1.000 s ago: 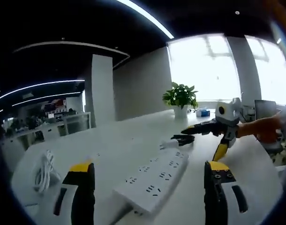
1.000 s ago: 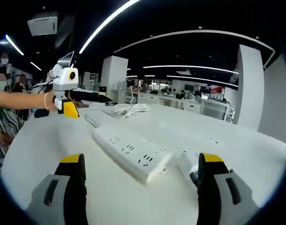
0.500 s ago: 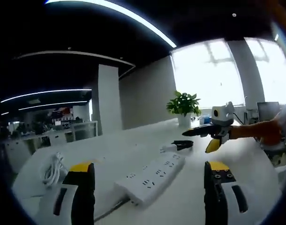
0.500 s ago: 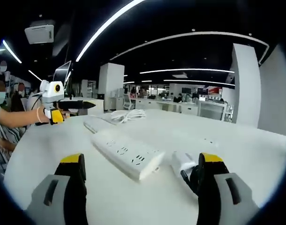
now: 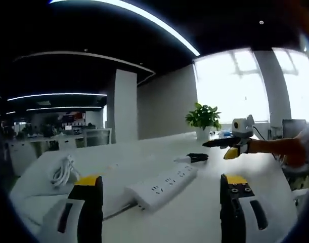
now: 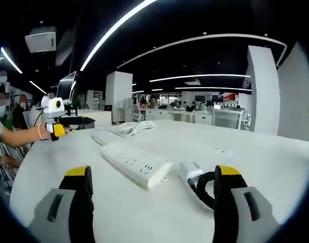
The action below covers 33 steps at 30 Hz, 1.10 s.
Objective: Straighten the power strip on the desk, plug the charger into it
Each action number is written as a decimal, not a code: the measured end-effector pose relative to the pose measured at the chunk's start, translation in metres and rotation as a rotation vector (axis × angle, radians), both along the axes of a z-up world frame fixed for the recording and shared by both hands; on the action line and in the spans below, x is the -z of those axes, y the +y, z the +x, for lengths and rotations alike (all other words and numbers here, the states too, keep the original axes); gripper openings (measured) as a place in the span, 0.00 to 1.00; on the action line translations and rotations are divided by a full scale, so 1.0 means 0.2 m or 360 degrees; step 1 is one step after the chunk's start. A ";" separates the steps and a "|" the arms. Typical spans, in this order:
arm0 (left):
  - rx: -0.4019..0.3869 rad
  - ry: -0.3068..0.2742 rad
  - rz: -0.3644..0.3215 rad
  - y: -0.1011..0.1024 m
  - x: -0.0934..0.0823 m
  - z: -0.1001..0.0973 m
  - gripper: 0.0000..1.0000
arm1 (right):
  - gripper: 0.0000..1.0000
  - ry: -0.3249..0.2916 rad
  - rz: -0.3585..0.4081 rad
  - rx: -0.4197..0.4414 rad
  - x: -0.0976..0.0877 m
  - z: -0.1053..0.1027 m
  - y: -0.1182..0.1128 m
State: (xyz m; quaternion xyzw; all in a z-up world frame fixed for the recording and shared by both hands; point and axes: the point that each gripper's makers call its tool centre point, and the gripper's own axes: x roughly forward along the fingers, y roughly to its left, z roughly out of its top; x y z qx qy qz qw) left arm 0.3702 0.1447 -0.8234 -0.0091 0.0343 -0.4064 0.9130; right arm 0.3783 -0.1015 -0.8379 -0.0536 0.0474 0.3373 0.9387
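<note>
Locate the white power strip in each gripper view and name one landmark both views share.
Left gripper view: the power strip lies on the desk at lower centre, between the left gripper's jaws, running up to the right.
Right gripper view: the power strip lies left of centre, running up to the left.
Shared landmark: the coiled white cable on the desk beyond the strip's corded end.

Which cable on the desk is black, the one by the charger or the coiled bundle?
The cable at the white charger, looped by the right gripper; the coiled bundle beyond the white power strip is white.

charger point(image 6: 190, 172) partly behind the right hand-held gripper point(image 6: 149, 202) jaw, its plug unreadable
</note>
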 end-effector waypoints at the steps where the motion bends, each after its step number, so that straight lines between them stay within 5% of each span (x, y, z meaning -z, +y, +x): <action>1: -0.0001 0.0004 -0.0017 0.00 0.00 -0.01 0.98 | 1.00 0.0006 0.0009 -0.0005 0.00 0.00 -0.01; 19: 0.0016 0.0006 -0.0021 -0.03 0.03 -0.05 0.96 | 0.97 0.0021 0.0000 -0.0138 0.02 0.07 -0.13; 33: 0.0007 -0.0003 -0.0024 -0.03 0.03 -0.05 0.96 | 0.81 0.0095 -0.0080 -0.0177 0.04 0.16 -0.24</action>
